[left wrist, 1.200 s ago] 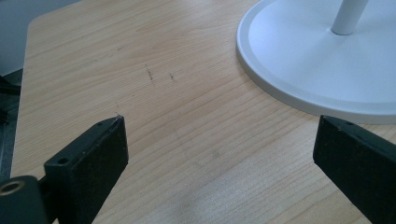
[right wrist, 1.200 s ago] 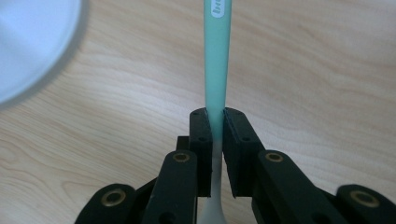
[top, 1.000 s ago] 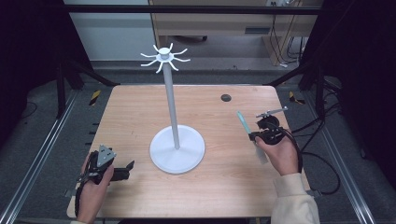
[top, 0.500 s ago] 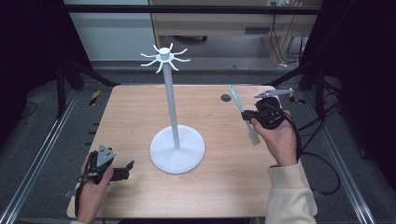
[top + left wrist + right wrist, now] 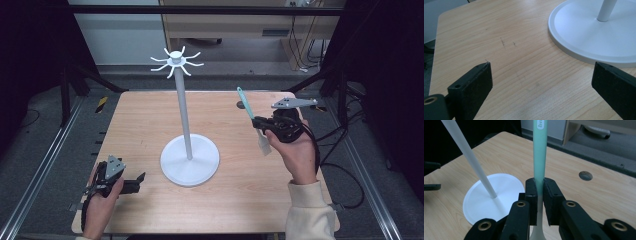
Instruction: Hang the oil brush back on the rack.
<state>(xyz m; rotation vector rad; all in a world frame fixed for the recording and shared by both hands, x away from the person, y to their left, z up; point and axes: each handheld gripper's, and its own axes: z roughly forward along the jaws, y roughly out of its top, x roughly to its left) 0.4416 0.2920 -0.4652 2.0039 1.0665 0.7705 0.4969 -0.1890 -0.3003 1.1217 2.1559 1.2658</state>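
Right gripper view, near to far: the right gripper (image 5: 539, 195) has its black jaws closed tight on a mint-green spatula (image 5: 539, 152), clamped where the green handle meets the pale blade neck; the handle runs up toward 12 o'clock, the blade end drops out of frame at 6 o'clock. Beyond the jaws, at 10 o'clock, the white hook stand (image 5: 469, 157) rises from its round base on the wooden table (image 5: 599, 195).

Left gripper view: the left gripper (image 5: 541, 82) has its jaws standing wide apart with nothing between them, low over bare wood, the stand's base rim at 1 o'clock.

High view: the left gripper (image 5: 131, 183) sits at 7 o'clock of the table. The right gripper (image 5: 260, 123) is held above the table at 3 o'clock of the stand pole, the spatula (image 5: 248, 112) tilted, handle tip pointing up and away.

Risks, judged:
- The grip sits on a narrow, smooth neck, well below the handle tip. A swing toward the hooks (image 5: 175, 62) could let the spatula pivot or slip in the pads.
- The hanging hole at the handle tip is too small to resolve; a missed hook would push the head sideways.
- The pole is slender and the stand unsteadied by the left gripper; a side knock could rock or tip it.
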